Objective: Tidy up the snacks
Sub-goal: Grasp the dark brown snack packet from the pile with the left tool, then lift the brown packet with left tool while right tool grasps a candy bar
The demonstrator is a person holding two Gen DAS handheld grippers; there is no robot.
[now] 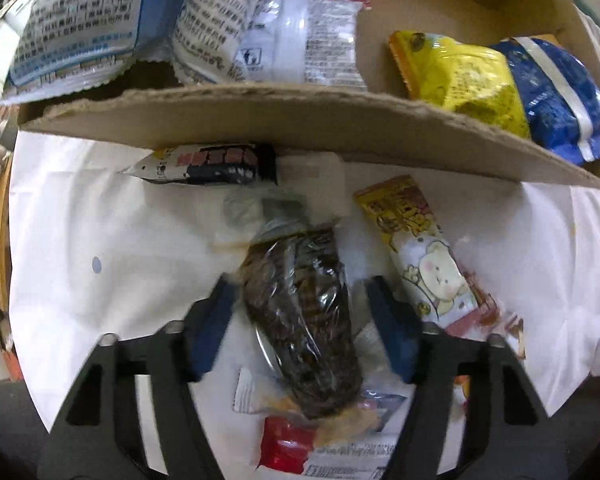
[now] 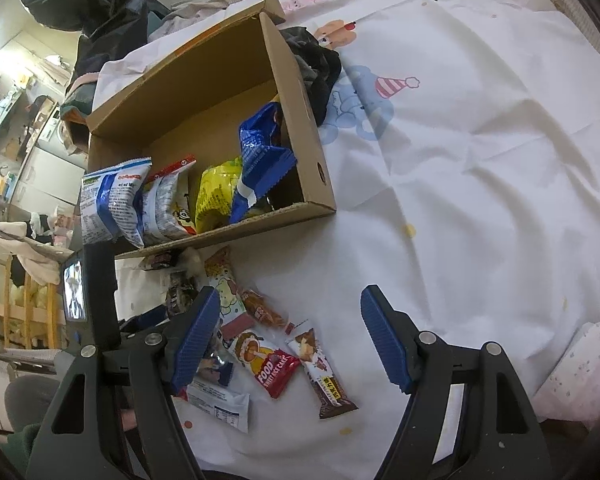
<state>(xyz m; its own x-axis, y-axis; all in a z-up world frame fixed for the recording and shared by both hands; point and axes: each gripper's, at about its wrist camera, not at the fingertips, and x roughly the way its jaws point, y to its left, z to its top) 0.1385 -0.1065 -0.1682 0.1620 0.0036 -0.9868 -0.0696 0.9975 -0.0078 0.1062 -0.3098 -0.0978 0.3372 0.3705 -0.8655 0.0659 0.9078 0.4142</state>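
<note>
The left gripper (image 1: 300, 312) hangs over a white bedsheet (image 1: 100, 220) with its two blue-padded fingers (image 1: 214, 328) spread apart, one on each side of a dark brown snack wrapped in clear crinkled plastic (image 1: 300, 320). The snack lies lengthwise between the pads, close to both; whether either pad touches the wrapper cannot be told. Just right of it, outside the right pad, lies a long yellow-and-white wrapper printed with a cartoon bear (image 1: 424, 256). Beyond the fingertips, against the near wall of an open brown cardboard box (image 1: 260, 116), lies a small black-and-white packet (image 1: 216, 164). Beneath the dark snack's near end sits a red-and-white packet (image 1: 288, 448).

Inside the box stand blue-and-white printed bags (image 1: 92, 20) at the left, and a yellow bag (image 1: 460, 80) beside a dark blue bag (image 1: 556, 96) at the right.

The right gripper (image 2: 296, 340) is held apart from the box with its fingers wide and nothing between them. Below the gap, on the sheet, lie a red packet lettered FOOD (image 2: 272, 364) and a brown chocolate bar wrapper (image 2: 324, 376), side by side near the left pad.
</note>
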